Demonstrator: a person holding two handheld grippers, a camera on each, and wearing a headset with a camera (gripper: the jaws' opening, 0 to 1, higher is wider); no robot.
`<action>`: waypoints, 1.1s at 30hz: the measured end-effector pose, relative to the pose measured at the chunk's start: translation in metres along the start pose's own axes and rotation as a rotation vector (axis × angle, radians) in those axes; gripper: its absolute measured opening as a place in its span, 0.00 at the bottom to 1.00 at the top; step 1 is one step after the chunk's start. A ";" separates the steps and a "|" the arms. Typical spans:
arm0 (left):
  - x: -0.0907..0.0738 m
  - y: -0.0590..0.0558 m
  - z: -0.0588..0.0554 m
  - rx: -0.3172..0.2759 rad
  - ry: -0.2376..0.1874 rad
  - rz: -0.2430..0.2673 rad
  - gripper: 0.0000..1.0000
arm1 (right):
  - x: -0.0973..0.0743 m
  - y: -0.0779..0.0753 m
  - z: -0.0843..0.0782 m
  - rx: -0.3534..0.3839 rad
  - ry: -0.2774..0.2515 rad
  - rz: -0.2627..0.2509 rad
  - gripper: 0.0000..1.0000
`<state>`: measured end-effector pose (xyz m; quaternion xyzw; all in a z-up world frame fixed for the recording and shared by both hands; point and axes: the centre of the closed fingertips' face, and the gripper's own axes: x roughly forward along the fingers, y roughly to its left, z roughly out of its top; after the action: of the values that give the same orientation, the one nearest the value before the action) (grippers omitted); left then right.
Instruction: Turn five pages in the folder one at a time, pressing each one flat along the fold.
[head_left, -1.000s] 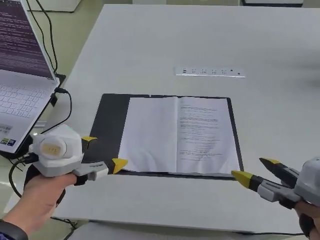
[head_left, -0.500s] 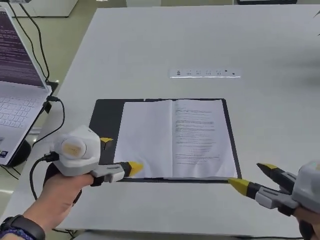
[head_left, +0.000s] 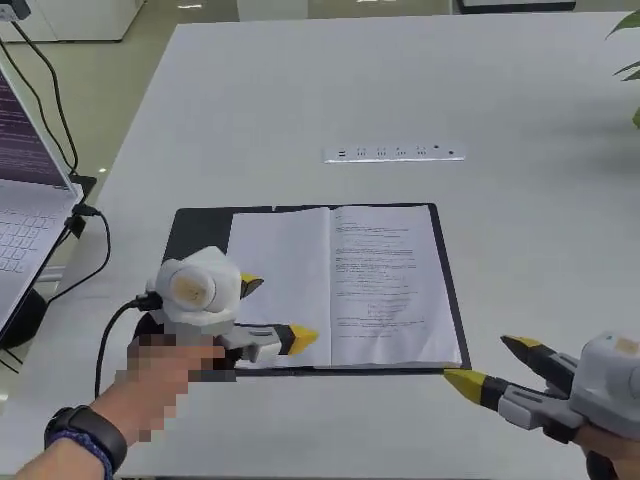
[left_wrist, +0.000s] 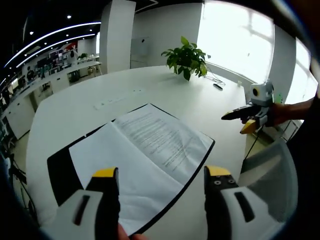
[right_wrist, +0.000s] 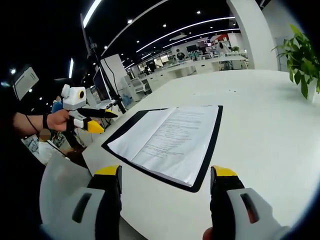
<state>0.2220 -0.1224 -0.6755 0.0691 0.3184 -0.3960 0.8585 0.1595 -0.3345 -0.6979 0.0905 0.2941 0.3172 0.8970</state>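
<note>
The black folder (head_left: 195, 235) lies open on the white table, a blank page on its left and a printed page (head_left: 385, 290) on its right, both flat. My left gripper (head_left: 275, 311) is open above the blank page's near left corner, nothing between its yellow tips. My right gripper (head_left: 491, 362) is open just off the folder's near right corner, apart from it. In the left gripper view the folder (left_wrist: 150, 145) lies beyond the open left gripper (left_wrist: 161, 172). In the right gripper view the folder (right_wrist: 170, 135) lies ahead of the open right gripper (right_wrist: 166, 171).
A laptop (head_left: 20, 230) with a black cable (head_left: 100, 250) sits past the table's left edge. A flush power strip (head_left: 393, 153) lies beyond the folder. A potted plant (left_wrist: 187, 60) stands at the table's far right. The table's near edge runs just below both grippers.
My left gripper has moved right, from beside the black cover to over the blank page's near corner. The right gripper has barely moved. The head camera has shifted.
</note>
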 end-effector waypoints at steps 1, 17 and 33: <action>0.002 -0.002 0.001 0.004 0.001 -0.005 0.69 | 0.000 0.000 -0.001 0.004 0.001 0.000 0.71; 0.047 -0.026 0.025 0.042 0.009 -0.078 0.67 | -0.003 -0.003 0.001 0.009 0.018 0.001 0.73; 0.095 -0.056 0.025 0.060 0.071 -0.172 0.68 | -0.009 -0.006 -0.007 0.043 0.032 0.009 0.72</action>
<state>0.2400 -0.2301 -0.7058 0.0810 0.3414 -0.4746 0.8072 0.1531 -0.3452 -0.7018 0.1057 0.3149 0.3162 0.8886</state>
